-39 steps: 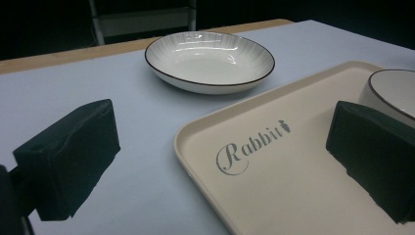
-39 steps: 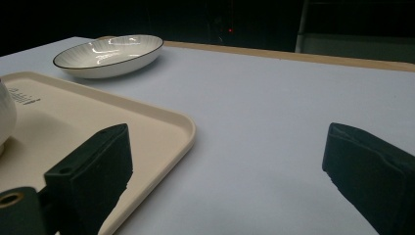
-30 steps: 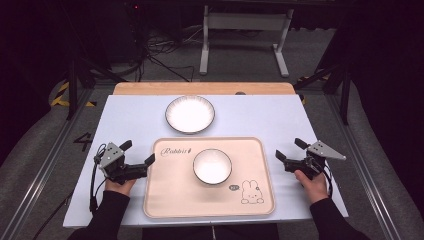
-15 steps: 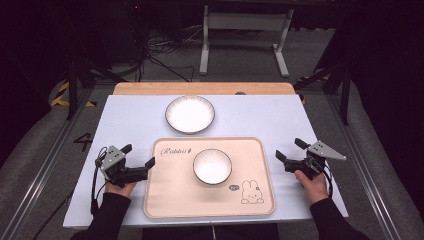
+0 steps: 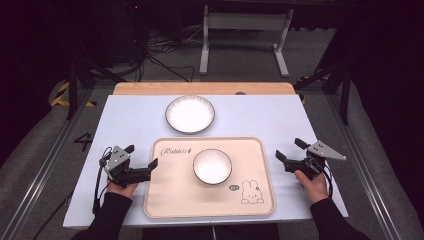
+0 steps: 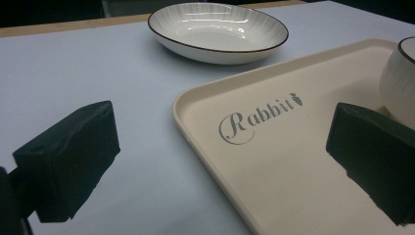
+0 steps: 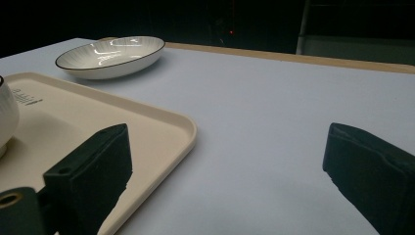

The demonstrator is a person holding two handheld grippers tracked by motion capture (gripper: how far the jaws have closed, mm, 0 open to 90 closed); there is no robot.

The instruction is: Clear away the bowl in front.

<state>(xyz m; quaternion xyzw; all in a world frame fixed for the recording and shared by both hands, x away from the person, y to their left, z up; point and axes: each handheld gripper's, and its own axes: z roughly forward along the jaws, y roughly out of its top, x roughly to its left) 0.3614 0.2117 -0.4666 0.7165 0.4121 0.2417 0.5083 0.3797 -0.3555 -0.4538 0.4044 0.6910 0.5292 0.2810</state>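
The left tool (image 5: 141, 162) sits low over the counter (image 5: 260, 117) at the tray's (image 5: 170, 200) left edge, jaws spread wide and holding nothing. In the left gripper view one jaw hangs over bare counter and the other over the tray's floor, so the tray's rounded near corner and left rim lie between them; whether either jaw touches the rim I cannot tell. The word "Rabbit" printed on the tray sits just ahead of this tool (image 6: 220, 161), between the jaws. The bowl (image 5: 212, 166) stands on the tray beyond the jaw that is over it, near that jaw but apart from it.

The right tool (image 5: 291, 152) rests at the tray's right side, also wide open and empty. In the right gripper view one jaw stands over the tray's rim (image 7: 161, 117) and the other over bare counter, well off the tray. The bowl (image 7: 7, 122) shows past the jaw over the tray, clear of it.

The plate (image 5: 190, 114) lies on the counter beyond the tray, ahead of both tools and well apart from each. A hand (image 5: 120, 189) holds the left tool from behind, and another hand (image 5: 311, 181) holds the right one.
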